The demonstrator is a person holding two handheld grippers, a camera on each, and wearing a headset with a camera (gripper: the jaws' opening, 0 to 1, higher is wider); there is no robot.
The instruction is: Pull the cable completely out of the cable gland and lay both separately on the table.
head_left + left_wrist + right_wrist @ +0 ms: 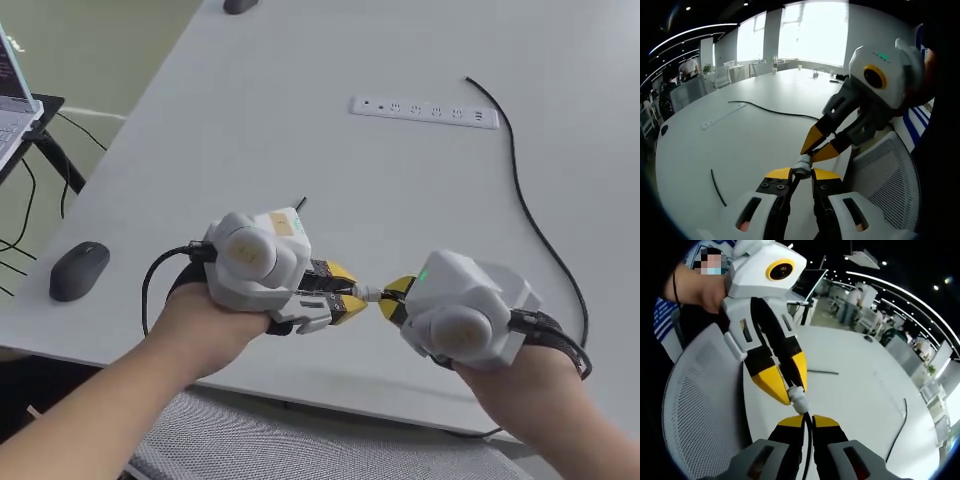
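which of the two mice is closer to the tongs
The black mouse at the table's near left edge; the other mouse lies far across it, cut by the frame.

Environment: open-plan office. Indicators: large white table (300,160) carrying a power strip (424,110) and computer mouse (79,270); laptop (10,100); mesh chair (705,405); wide windows (812,32).

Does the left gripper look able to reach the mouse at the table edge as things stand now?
Probably not yet. The table between the left gripper and the mouse is bare, but its jaws are shut on the gland, and the right gripper holds the cable in it.
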